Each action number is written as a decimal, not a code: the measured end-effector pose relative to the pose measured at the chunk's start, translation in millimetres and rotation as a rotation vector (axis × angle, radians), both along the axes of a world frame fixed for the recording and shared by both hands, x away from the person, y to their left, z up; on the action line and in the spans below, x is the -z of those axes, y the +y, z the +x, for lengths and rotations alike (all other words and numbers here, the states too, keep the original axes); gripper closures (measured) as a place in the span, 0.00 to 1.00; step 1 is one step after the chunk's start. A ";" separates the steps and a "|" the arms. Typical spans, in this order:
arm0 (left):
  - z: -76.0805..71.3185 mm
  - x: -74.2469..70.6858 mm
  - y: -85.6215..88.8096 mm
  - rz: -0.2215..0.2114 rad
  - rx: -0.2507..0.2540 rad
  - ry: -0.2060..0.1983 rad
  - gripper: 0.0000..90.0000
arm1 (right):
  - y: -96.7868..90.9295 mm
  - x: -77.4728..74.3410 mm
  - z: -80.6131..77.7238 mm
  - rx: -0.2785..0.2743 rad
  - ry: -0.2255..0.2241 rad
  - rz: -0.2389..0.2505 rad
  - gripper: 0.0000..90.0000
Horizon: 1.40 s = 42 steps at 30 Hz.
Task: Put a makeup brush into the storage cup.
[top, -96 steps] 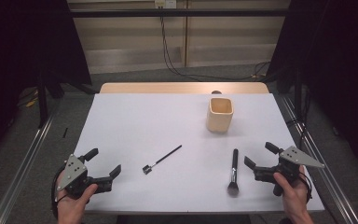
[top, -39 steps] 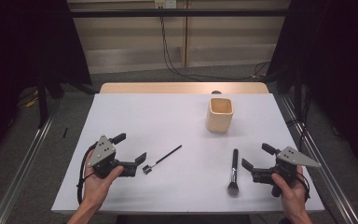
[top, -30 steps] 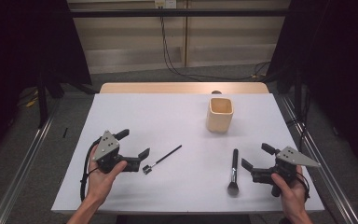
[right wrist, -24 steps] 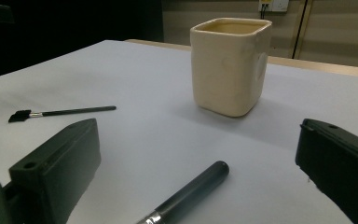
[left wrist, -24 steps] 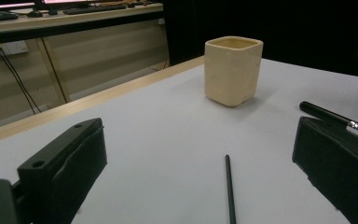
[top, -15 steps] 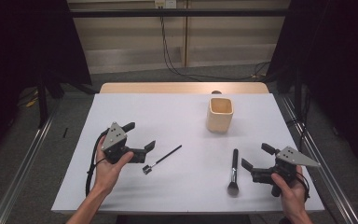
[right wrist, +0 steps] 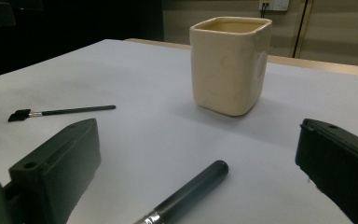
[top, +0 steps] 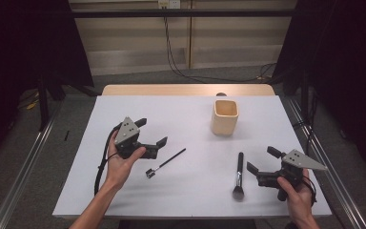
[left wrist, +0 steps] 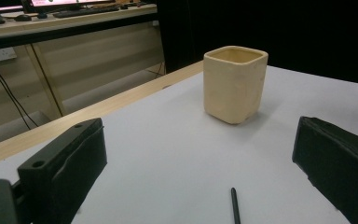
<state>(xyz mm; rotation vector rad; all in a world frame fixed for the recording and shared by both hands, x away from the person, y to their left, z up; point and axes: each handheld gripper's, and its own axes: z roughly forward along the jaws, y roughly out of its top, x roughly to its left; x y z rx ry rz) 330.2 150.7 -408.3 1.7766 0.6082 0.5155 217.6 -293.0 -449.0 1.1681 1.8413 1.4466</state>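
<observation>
A thin black brush point(top: 166, 162) lies slantwise on the white table point(top: 190, 119), its small head nearest me. My left gripper point(top: 151, 132) hovers open just left of its handle; in the left gripper view the handle tip point(left wrist: 234, 205) shows between the wide-apart jaws, with the cream square cup point(left wrist: 235, 84) beyond. A thicker makeup brush point(top: 238, 175) lies right of centre, bristles toward me. My right gripper point(top: 263, 160) is open just right of it, with the thick handle point(right wrist: 191, 191) between its jaws. The cup point(top: 225, 117) stands upright at the back right.
A wooden strip point(top: 186, 89) borders the table's far edge, and metal rails point(top: 24, 181) run along both sides. Cables point(top: 181, 57) hang at the back wall. In the right gripper view the thin brush point(right wrist: 60, 112) lies far left and the cup point(right wrist: 230, 65) stands ahead.
My left gripper has moved from the near left corner forward and to the right, up beside the thin brush. The right gripper and both brushes have stayed put.
</observation>
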 end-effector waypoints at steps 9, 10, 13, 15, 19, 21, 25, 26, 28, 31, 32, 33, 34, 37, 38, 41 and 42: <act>13.8 1.6 -9.3 0.017 0.011 0.054 0.03 | -0.1 0.1 0.0 0.001 0.002 0.001 0.00; 16.8 2.5 -9.6 0.022 0.017 0.079 0.03 | 0.0 0.1 0.0 0.001 0.002 0.001 0.00; 19.2 3.6 -9.8 0.044 0.008 0.096 0.04 | 0.1 0.1 0.0 0.000 0.000 -0.001 0.00; 21.9 4.1 -9.6 0.064 0.007 0.127 0.04 | 0.1 0.2 0.0 0.000 0.003 0.000 0.00; 26.0 2.0 -9.1 0.091 0.002 0.153 0.04 | 0.1 0.2 0.1 0.000 0.003 0.000 0.00; 27.8 0.8 -8.3 0.098 0.009 0.172 0.04 | 0.3 0.4 0.1 0.000 0.004 0.001 0.00; 29.2 1.3 -9.1 0.144 0.013 0.201 0.04 | -0.2 0.5 0.3 0.005 0.009 0.001 0.00; 30.6 2.9 -9.6 0.162 0.016 0.236 0.04 | -0.4 0.6 0.4 0.006 0.008 0.003 0.00; 31.8 3.4 -9.3 0.176 0.019 0.250 0.04 | -0.3 0.6 0.2 0.006 0.009 0.003 0.00; 35.4 4.3 -8.5 0.228 0.040 0.292 0.04 | 0.1 0.9 0.6 -0.001 0.007 -0.004 0.00; 36.7 4.1 -8.4 0.248 0.047 0.308 0.04 | 0.4 0.8 0.6 -0.002 0.009 -0.002 0.00; 36.9 3.8 -8.6 0.256 0.043 0.314 0.04 | 0.5 0.9 0.7 -0.003 0.010 -0.003 0.00; 37.8 3.7 -9.4 0.270 0.053 0.340 0.04 | 0.3 1.0 0.7 -0.003 0.009 -0.003 0.00; 38.2 3.8 -11.1 0.302 0.054 0.350 0.04 | 0.1 1.0 0.7 -0.002 0.009 -0.004 0.00; 38.4 3.8 -12.3 0.321 0.054 0.353 0.04 | 0.1 1.0 0.7 -0.002 0.009 -0.004 0.00; 41.1 5.2 -16.1 0.395 0.076 0.380 0.04 | 0.4 0.8 0.6 -0.008 0.010 -0.009 0.00; 44.0 6.9 -17.8 0.420 0.108 0.430 0.04 | 0.4 0.9 0.6 -0.009 0.011 -0.010 0.00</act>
